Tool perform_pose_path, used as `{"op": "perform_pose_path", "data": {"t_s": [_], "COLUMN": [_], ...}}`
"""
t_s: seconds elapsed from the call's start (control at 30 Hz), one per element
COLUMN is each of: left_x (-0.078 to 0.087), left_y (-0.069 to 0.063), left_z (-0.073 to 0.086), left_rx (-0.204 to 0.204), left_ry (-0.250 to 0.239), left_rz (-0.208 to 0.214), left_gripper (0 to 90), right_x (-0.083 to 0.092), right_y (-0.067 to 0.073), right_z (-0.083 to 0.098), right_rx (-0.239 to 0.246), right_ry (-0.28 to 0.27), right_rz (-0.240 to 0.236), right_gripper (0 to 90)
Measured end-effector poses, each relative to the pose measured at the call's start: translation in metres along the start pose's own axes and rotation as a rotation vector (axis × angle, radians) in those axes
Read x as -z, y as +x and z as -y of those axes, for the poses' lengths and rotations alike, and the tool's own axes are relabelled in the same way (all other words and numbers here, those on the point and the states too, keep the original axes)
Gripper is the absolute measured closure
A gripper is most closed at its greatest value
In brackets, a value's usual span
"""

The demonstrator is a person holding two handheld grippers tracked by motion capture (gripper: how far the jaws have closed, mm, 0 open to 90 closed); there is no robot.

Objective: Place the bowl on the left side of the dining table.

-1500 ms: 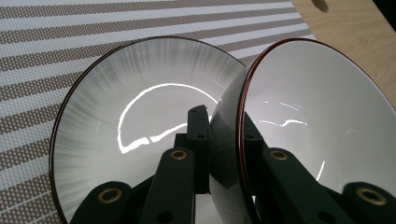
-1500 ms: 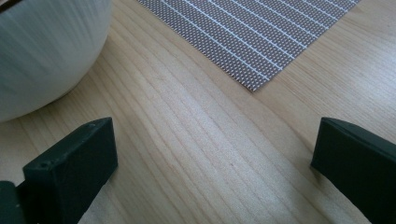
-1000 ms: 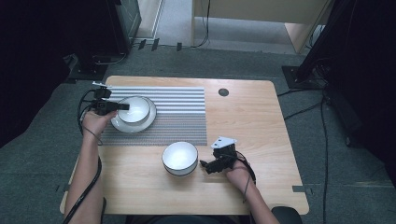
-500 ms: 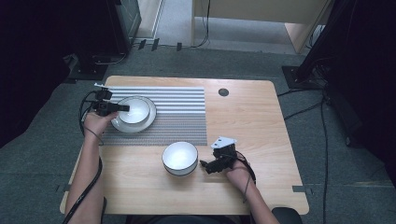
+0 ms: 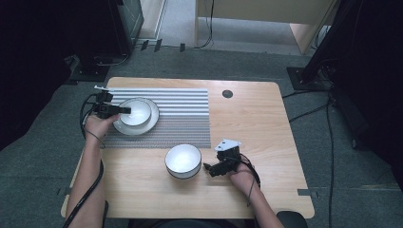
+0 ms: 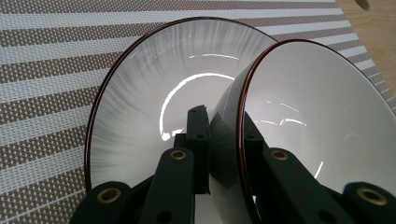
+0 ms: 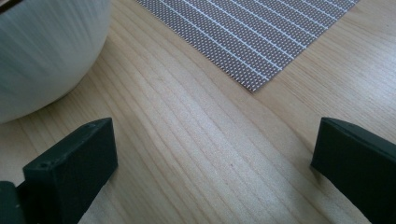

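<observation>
Porcelain, glossy and white with a thin dark rim: my left gripper (image 6: 224,154) pinches the wall of a small bowl (image 6: 322,135), which sits tilted inside a wider dish (image 6: 154,88) of the same ware on the ribbed striped placemat (image 5: 180,118). A third round bowl (image 5: 183,160) stands alone on the pale wood-grain table (image 5: 266,123). Beside it my right gripper (image 7: 215,163) hovers, jaws spread wide, empty.

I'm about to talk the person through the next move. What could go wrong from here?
1. The left gripper pinches the small bowl by its thin glossy rim alone; it may slip or tip onto the plate beneath.
2. The right gripper, open, sits close beside the large bowl and could nudge it.
</observation>
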State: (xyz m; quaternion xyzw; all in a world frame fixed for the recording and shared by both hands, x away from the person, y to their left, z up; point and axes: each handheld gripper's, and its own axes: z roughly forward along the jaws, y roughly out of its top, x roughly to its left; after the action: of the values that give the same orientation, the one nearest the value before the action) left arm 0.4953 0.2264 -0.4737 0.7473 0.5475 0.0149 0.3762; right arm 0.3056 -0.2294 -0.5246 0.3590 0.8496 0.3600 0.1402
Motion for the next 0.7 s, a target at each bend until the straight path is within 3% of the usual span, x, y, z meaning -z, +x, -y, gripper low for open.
{"op": "perform_pose_path", "data": {"t_s": [0.7], "left_x": [-0.0041], "left_y": [0.0007], "left_z": [0.0022], "left_rx": [-0.024], "left_ry": [-0.011], "left_rz": [-0.024], "left_gripper": [77.4], "right_x": [-0.0001], "right_y": [-0.0001], "right_z": [0.0001], "right_rx": [0.003], "right_ry": [-0.001], "right_rz": [0.0], "right_gripper": [0.0]}}
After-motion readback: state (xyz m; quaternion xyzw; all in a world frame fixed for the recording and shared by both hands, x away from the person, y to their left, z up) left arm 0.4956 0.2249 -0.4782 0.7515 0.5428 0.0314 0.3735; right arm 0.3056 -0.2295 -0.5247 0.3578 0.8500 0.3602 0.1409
